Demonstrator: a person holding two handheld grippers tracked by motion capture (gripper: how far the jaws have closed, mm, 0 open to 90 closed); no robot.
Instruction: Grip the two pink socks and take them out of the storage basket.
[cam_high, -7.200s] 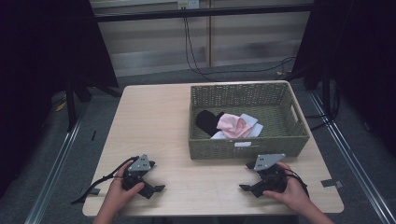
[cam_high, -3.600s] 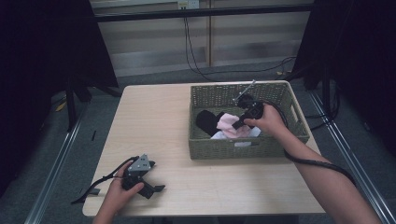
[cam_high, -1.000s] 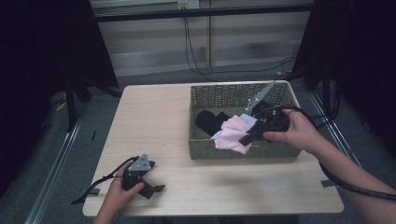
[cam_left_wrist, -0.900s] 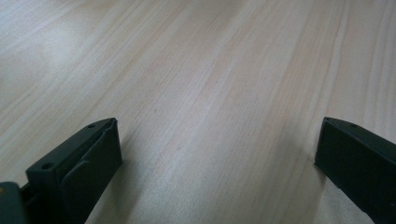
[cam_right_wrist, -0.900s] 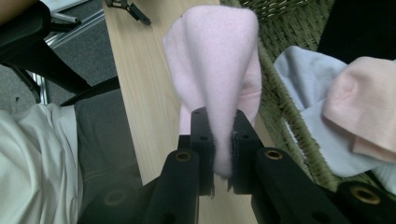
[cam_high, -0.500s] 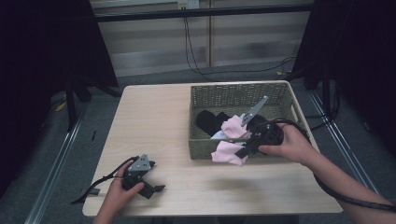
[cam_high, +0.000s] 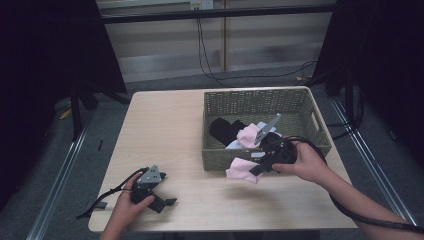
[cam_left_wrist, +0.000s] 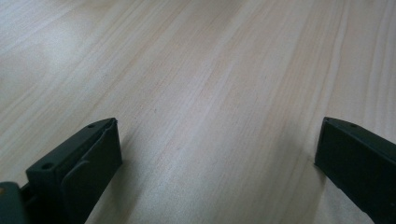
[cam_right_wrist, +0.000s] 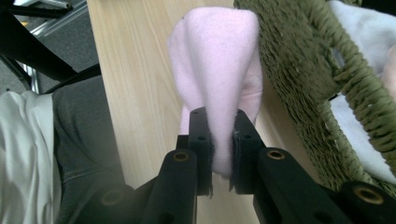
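The pink sock (cam_right_wrist: 217, 70) hangs pinched between the jaws of your right gripper (cam_high: 254, 169), just outside the front wall of the green wicker basket (cam_high: 310, 107) and low over the wooden table (cam_high: 165, 125). Those jaws are clamped tight on the sock's fabric. Inside the basket lie another pink sock (cam_high: 246, 135), a black garment (cam_high: 225, 129) and a white one (cam_high: 235, 146). Your left gripper (cam_high: 162, 202) rests on the table near its front left corner, well apart from the basket, its jaws spread wide with nothing between them.
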